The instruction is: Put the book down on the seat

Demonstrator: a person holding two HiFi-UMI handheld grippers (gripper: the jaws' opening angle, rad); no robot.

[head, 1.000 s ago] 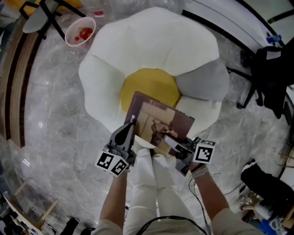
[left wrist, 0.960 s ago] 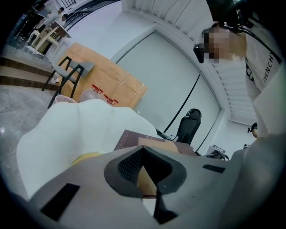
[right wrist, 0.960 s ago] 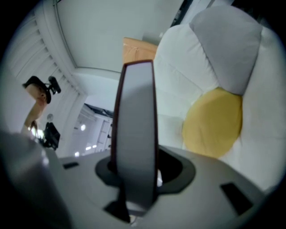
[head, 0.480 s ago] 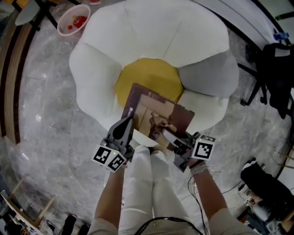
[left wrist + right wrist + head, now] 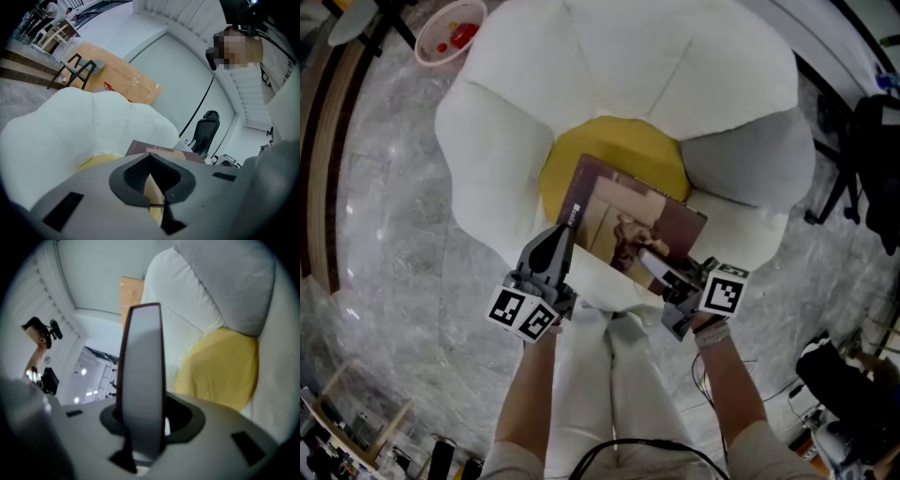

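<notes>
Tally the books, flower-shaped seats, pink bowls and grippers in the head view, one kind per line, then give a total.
book: 1
seat: 1
pink bowl: 1
grippers: 2, the left gripper and the right gripper
Total: 5

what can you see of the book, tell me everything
The book is thick, with a dark maroon cover and a tan picture panel showing a figure; its pale page block shows in the right gripper view. It lies cover up, turned askew, over the yellow centre of the white seat. The left gripper and right gripper each clamp its near edge. Whether it touches the yellow centre cannot be told.
</notes>
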